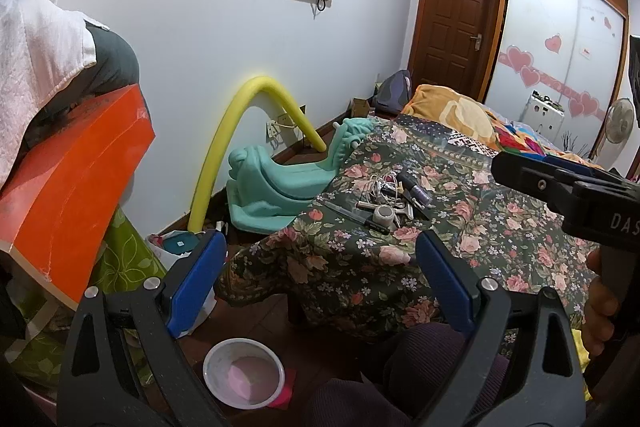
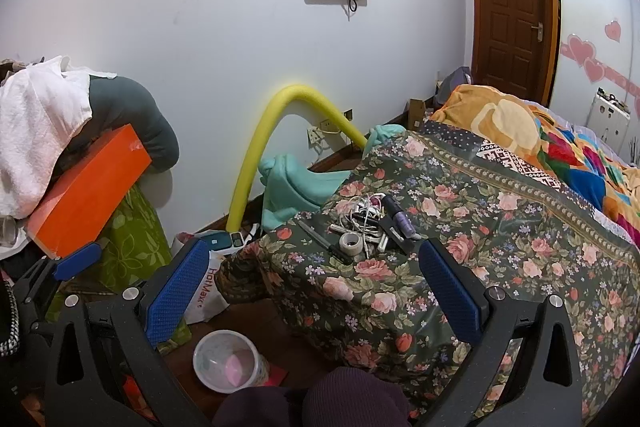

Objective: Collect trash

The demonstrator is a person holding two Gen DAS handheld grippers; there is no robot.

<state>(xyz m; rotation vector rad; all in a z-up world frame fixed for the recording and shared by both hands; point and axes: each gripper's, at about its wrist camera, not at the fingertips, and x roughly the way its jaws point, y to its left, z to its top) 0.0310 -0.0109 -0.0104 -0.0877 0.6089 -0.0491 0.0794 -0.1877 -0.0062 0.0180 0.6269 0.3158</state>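
A pile of small clutter [image 1: 394, 197] lies on the floral bedspread [image 1: 460, 251]: tangled white cables, a tape roll [image 1: 383, 214], a black pen [image 1: 354, 215] and a purple tube. It also shows in the right wrist view [image 2: 370, 223]. A white bin [image 1: 244, 373] with a pink bottom stands on the floor below the bed's corner, also seen in the right wrist view [image 2: 229, 361]. My left gripper [image 1: 320, 269] is open and empty, held short of the clutter. My right gripper [image 2: 316, 277] is open and empty; it appears in the left wrist view [image 1: 560, 183] at the right edge.
An orange box [image 1: 76, 195] and towels are stacked at the left. A yellow foam tube [image 1: 256, 123] and a teal plastic seat [image 1: 276, 187] stand by the wall. A white plastic bag [image 2: 208, 287] sits on the floor. My knees [image 2: 320, 403] are at the bottom.
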